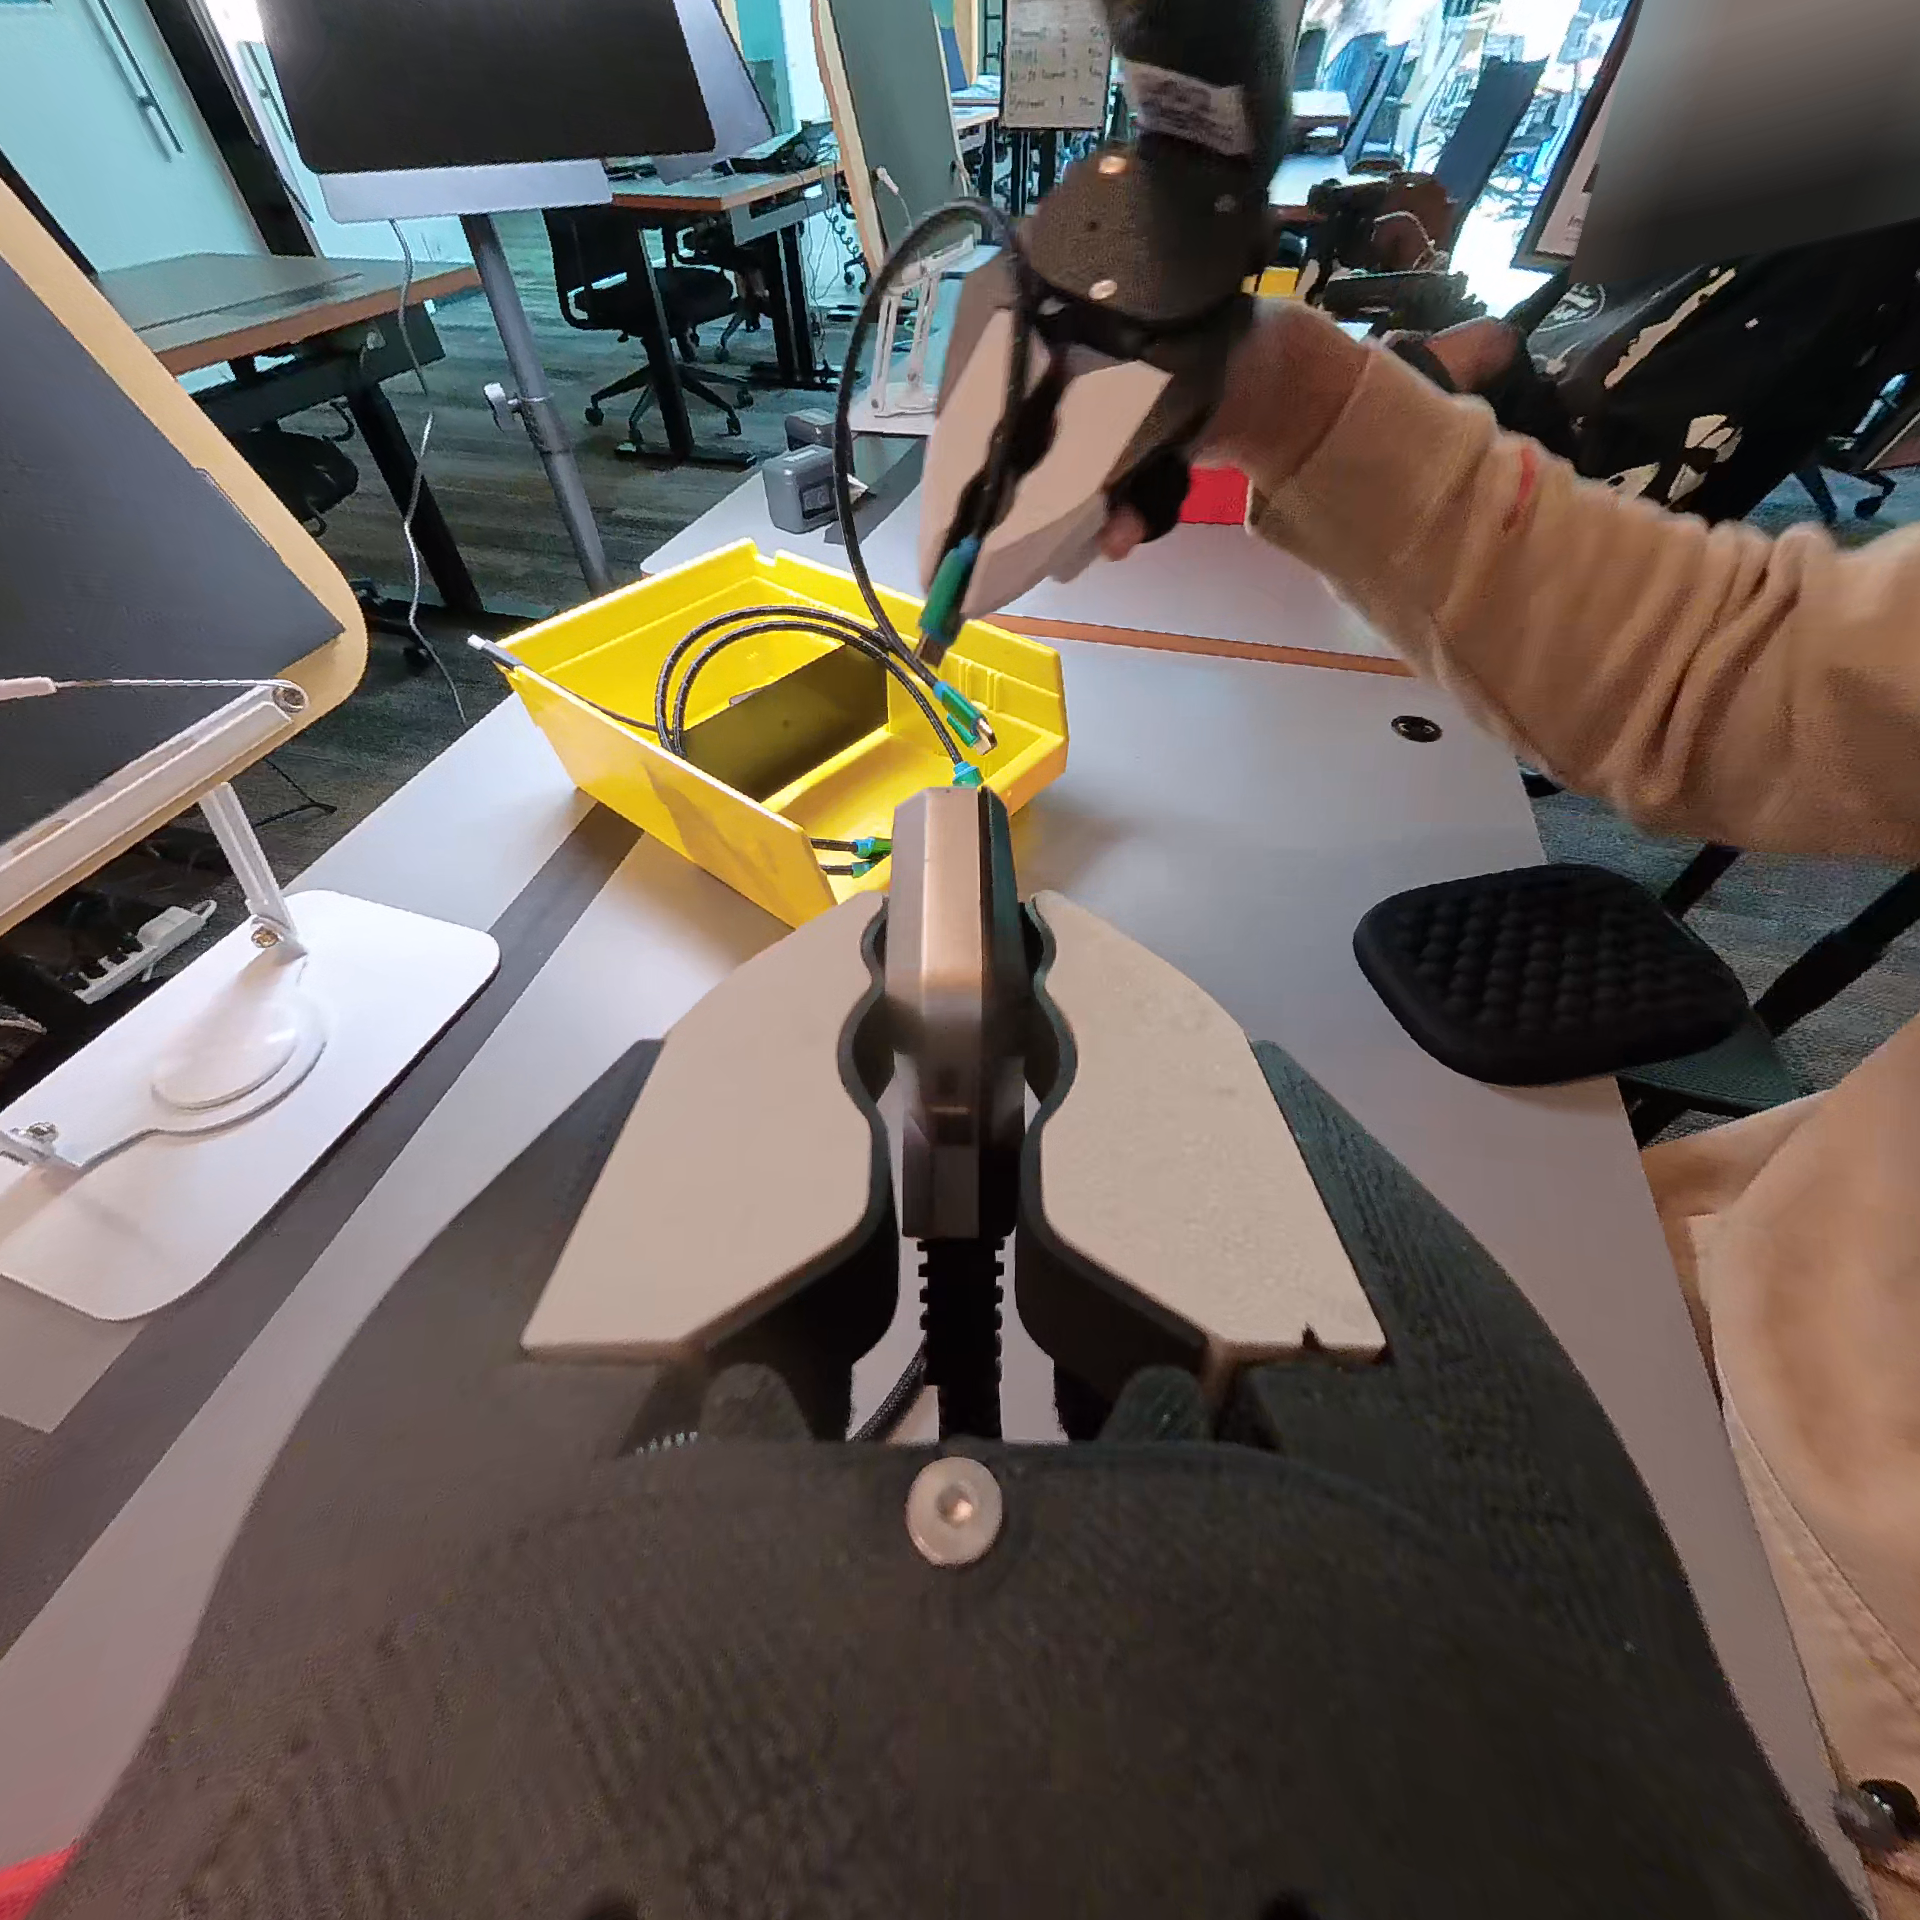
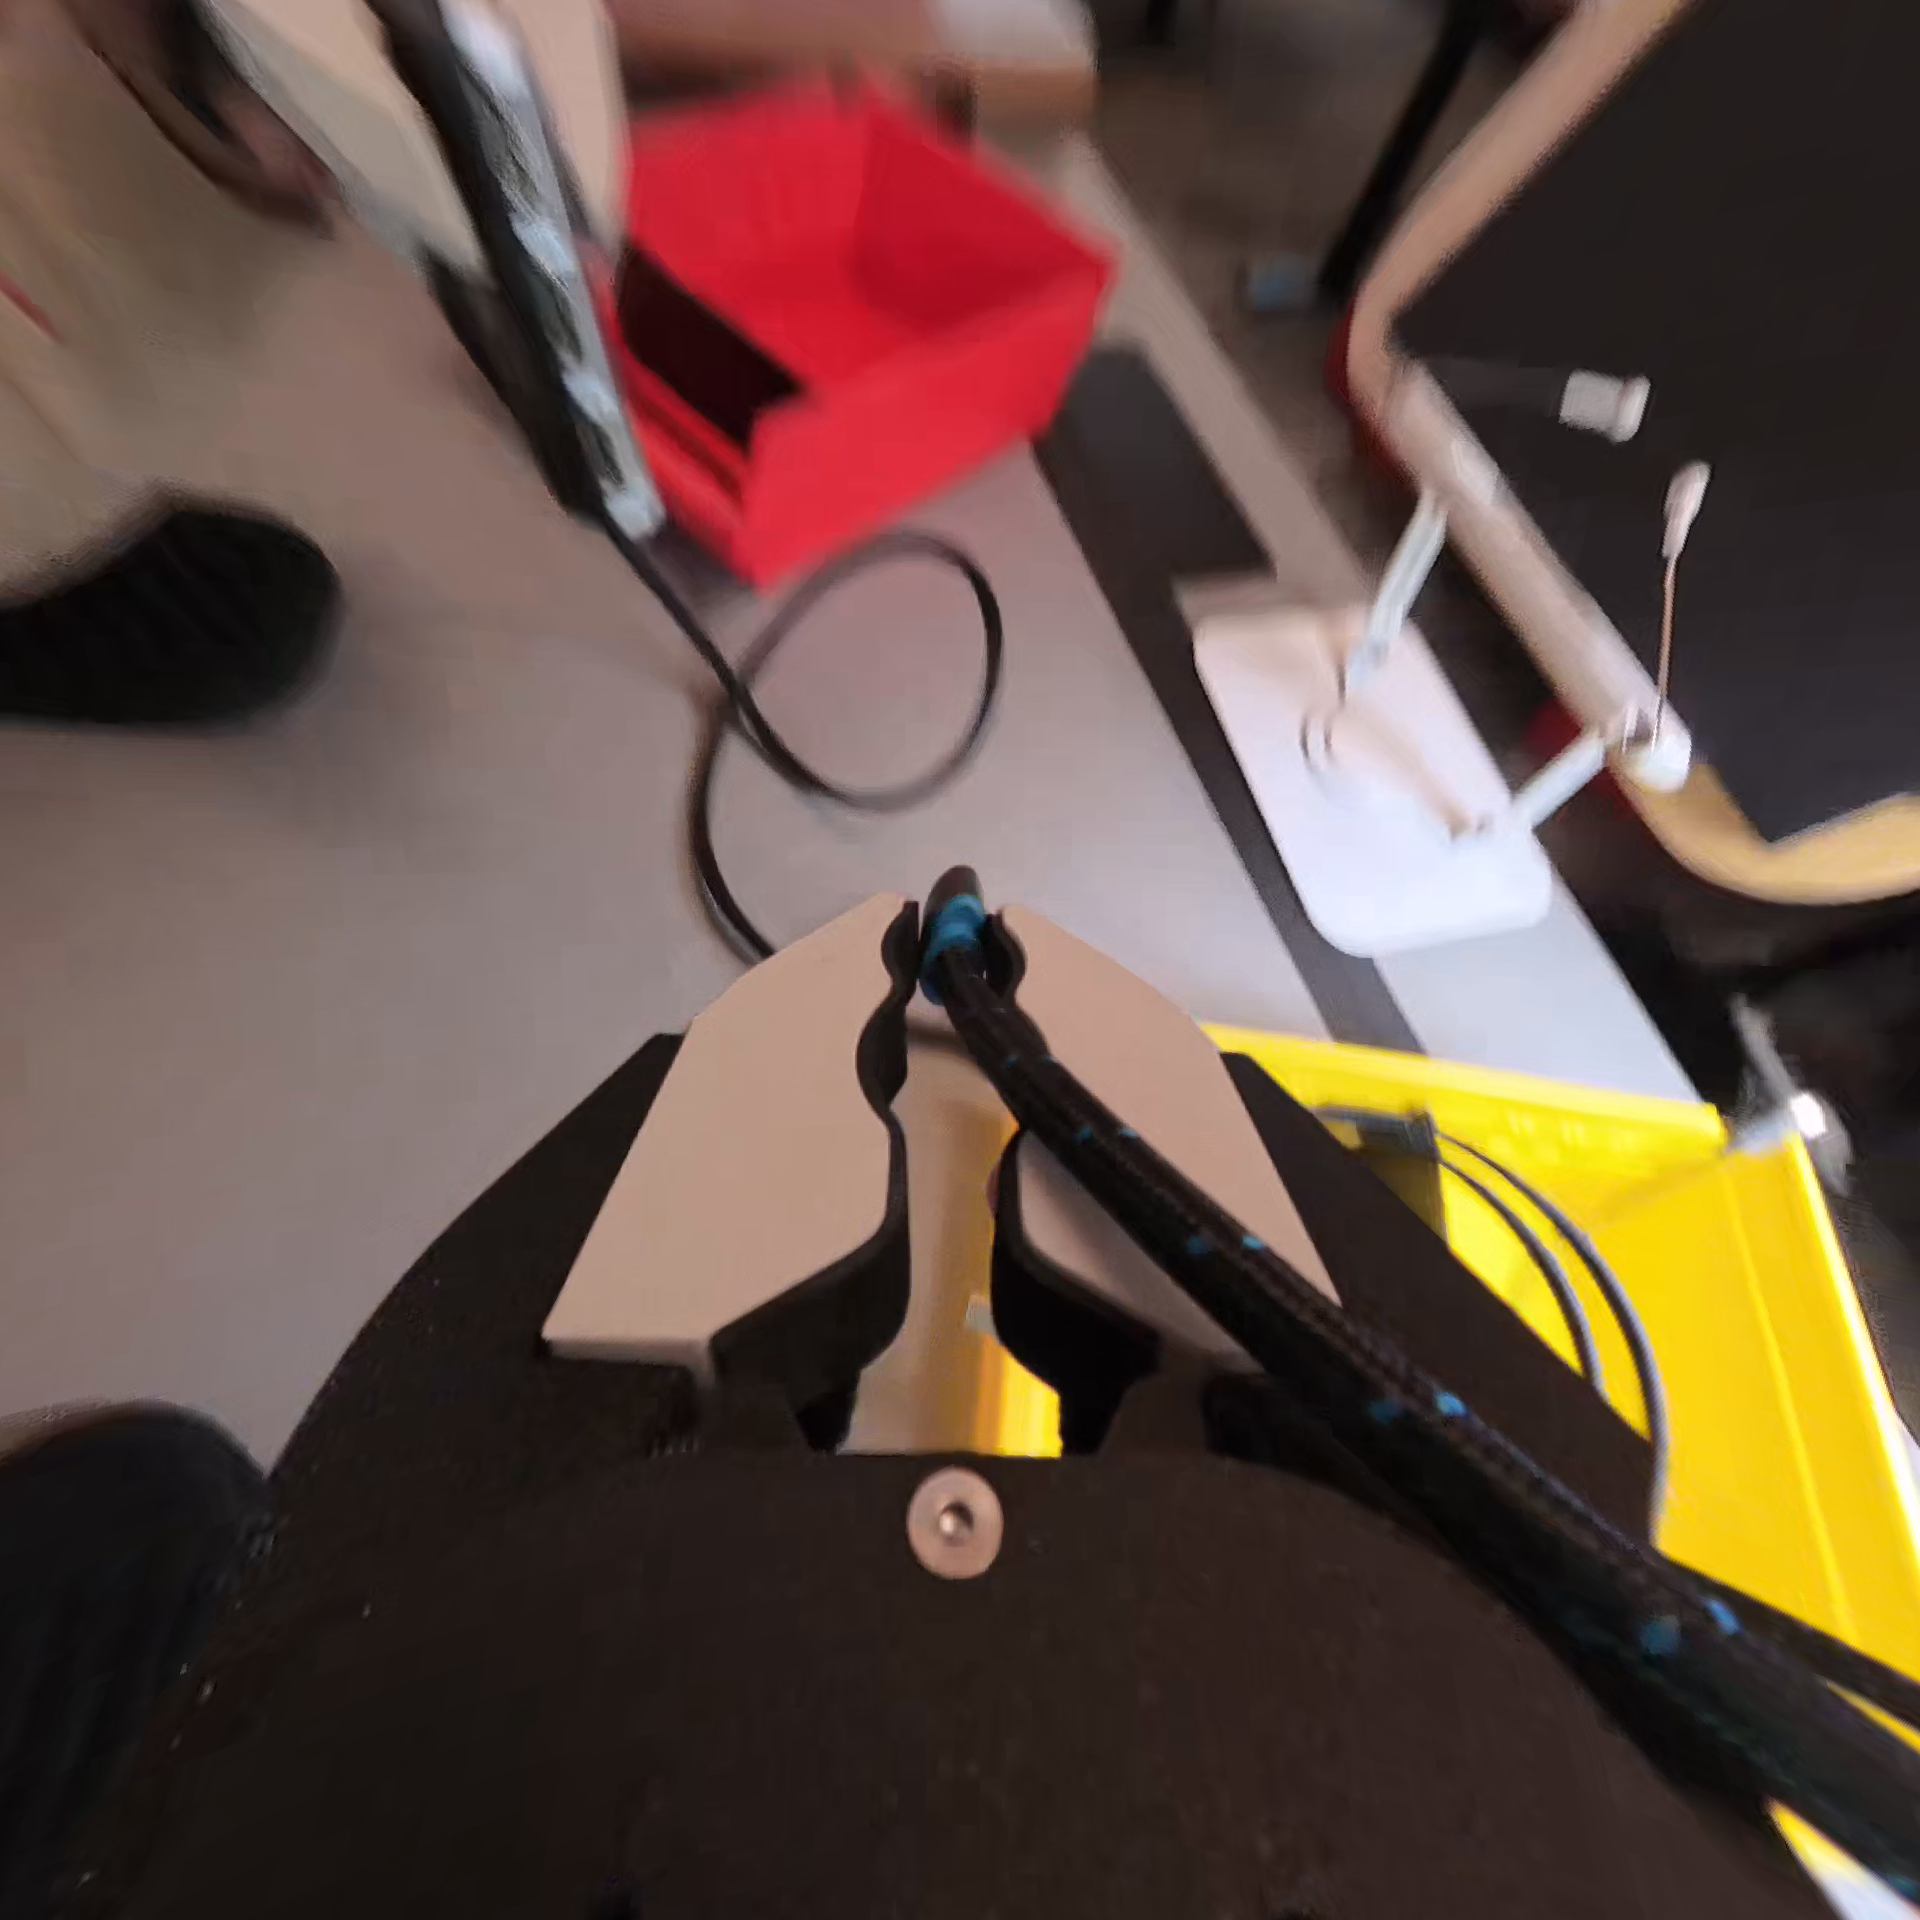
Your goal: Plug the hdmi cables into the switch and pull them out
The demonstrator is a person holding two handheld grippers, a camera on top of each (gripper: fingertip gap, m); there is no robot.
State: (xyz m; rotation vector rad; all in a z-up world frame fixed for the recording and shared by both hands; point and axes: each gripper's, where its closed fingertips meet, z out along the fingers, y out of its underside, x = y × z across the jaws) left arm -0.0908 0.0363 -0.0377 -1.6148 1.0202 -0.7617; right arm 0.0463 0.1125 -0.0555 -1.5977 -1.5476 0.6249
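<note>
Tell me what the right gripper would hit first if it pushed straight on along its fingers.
Probably the bare grey desk: the right gripper, shut on a braided cable, points down at it. The black cable loop lies just beyond. The blur leaves depth unsure.

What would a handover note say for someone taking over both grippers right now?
Left gripper: shut on the switch, held edge-up above the table.
Right gripper: shut on an hdmi cable just behind its plug, raised over the yellow bin.
Other cables lie coiled in that bin.
Done: switch and one cable picked up.
Left: seat the plug in the switch, plug the rest, then pull all out.
</note>
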